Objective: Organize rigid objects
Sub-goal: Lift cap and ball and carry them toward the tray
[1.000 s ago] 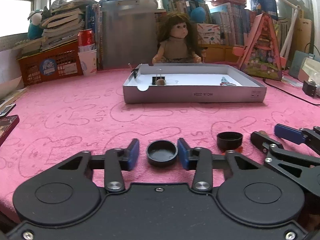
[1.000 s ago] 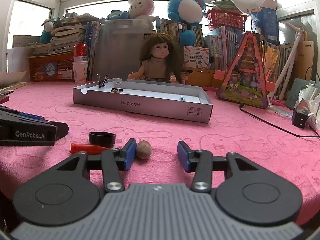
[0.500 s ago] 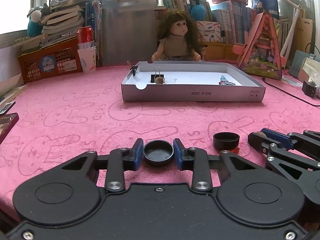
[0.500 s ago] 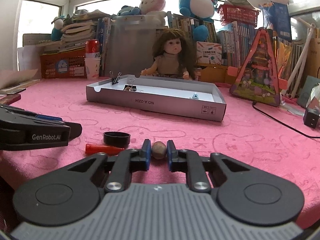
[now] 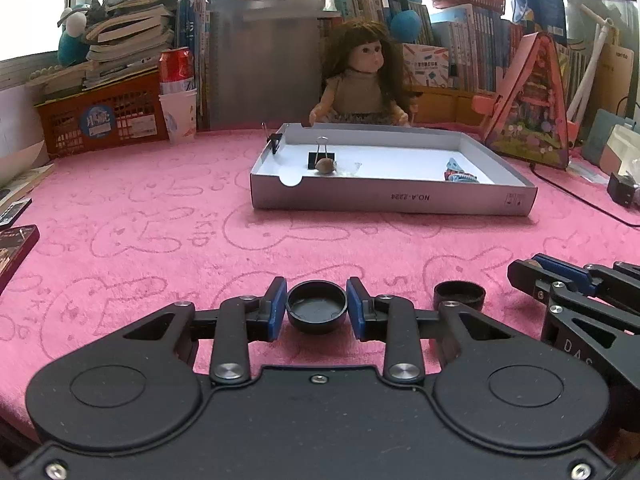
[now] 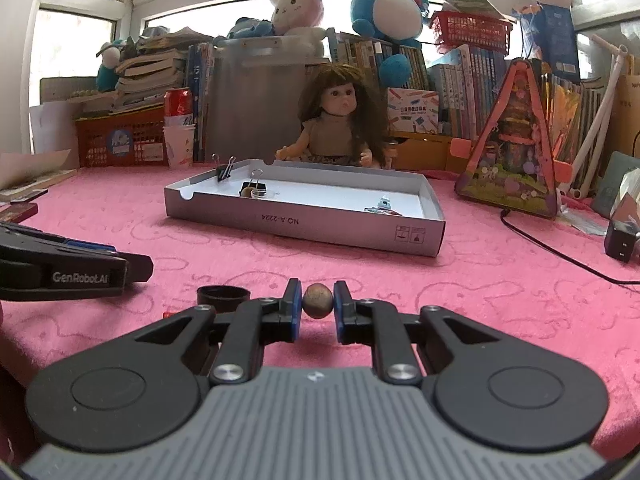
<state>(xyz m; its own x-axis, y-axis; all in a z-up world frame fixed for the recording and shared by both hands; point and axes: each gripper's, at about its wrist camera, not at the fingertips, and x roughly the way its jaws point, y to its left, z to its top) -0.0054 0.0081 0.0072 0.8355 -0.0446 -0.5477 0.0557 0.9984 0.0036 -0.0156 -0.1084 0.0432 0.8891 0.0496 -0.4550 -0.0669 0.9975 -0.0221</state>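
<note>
My left gripper (image 5: 317, 312) is shut on a black round cap (image 5: 317, 307), its hollow side up, low over the pink cloth. A second black cap (image 5: 460, 295) lies just to its right. My right gripper (image 6: 317, 306) is shut on a small brown nut (image 6: 317, 300). Left of it sits the second black cap (image 6: 223, 297) with a red stick (image 6: 167, 314) peeking out beside it. The grey cardboard tray (image 5: 392, 200) stands further back and holds binder clips (image 5: 321, 156), a brown nut (image 5: 326, 165) and a small blue toy (image 5: 458, 172).
A doll (image 5: 360, 80), a triangular pink toy house (image 5: 532, 112), books, plush toys, an orange crate (image 5: 104, 120) and a red can (image 5: 175, 66) line the far edge. A black cable (image 6: 560, 256) and plug (image 6: 622, 240) lie at the right.
Both grippers closed: the left on the black cap, the right on the brown nut, which had been lying by its left finger. Both views rose slightly.
</note>
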